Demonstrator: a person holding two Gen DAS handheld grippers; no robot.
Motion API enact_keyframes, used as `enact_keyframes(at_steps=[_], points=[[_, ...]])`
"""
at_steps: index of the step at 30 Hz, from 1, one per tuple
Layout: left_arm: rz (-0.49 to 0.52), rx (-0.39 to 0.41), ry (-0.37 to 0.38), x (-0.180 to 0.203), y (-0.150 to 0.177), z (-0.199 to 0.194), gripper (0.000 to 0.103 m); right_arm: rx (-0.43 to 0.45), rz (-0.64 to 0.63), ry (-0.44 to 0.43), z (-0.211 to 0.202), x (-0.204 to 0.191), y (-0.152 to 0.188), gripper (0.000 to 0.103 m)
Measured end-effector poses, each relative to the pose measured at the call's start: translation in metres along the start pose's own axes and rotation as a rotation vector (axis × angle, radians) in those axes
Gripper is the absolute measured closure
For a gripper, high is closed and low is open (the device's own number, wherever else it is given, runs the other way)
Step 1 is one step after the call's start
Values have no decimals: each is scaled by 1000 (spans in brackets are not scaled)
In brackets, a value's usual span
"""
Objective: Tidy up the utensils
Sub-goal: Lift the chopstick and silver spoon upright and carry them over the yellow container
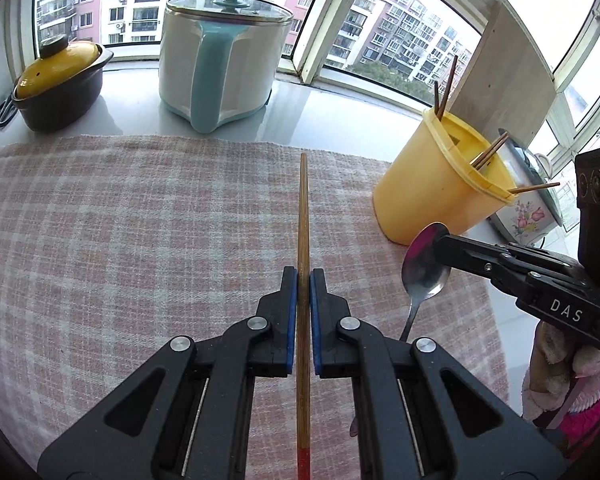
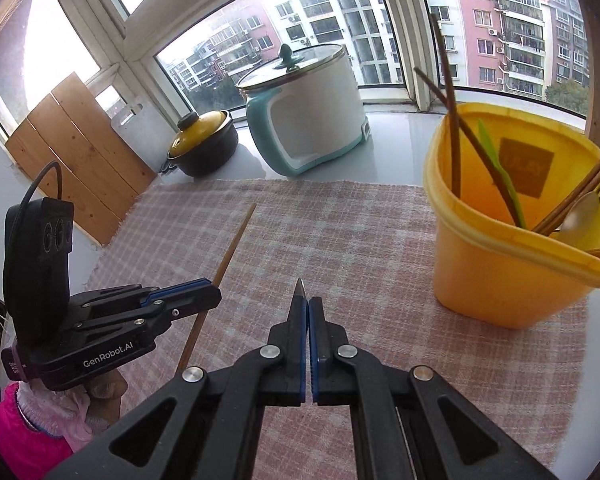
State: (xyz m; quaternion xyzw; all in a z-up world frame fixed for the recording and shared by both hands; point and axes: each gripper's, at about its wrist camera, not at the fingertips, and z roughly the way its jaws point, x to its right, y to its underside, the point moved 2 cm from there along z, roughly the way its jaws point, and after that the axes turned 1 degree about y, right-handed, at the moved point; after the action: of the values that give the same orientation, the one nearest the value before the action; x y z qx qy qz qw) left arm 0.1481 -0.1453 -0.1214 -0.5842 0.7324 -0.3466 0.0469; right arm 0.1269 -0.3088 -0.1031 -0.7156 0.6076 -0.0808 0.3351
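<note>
Over the pink checked cloth (image 1: 140, 220), the left gripper (image 1: 304, 276), marked "GenRobot.AI", pinched a wooden chopstick (image 1: 303, 208) between its jaws, while the right gripper (image 2: 307, 304), marked "DAS", clamped a steel spoon (image 1: 424, 268) by its bowl near the yellow utensil holder (image 1: 432, 188) at far right.

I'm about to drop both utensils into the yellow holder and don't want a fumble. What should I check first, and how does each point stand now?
1. Left gripper shut on the chopstick: ok.
2. Right gripper shut on the spoon, pinching its bowl: ok.
3. Spoon grip secure: cannot tell; only the tip shows between the fingers in the right wrist view.
4. Yellow holder upright on the cloth: ok.
5. Room inside the holder: ok, though chopsticks lean across the opening.
6. Utensils above the holder's mouth: not ok, both short of it.
</note>
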Motion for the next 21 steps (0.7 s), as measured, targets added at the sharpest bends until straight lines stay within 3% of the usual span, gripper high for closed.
enact_keyframes(at_steps=[21], points=[[31,177,79,99,-61,-28,99,112,-61,27,-127,56,-27,103]])
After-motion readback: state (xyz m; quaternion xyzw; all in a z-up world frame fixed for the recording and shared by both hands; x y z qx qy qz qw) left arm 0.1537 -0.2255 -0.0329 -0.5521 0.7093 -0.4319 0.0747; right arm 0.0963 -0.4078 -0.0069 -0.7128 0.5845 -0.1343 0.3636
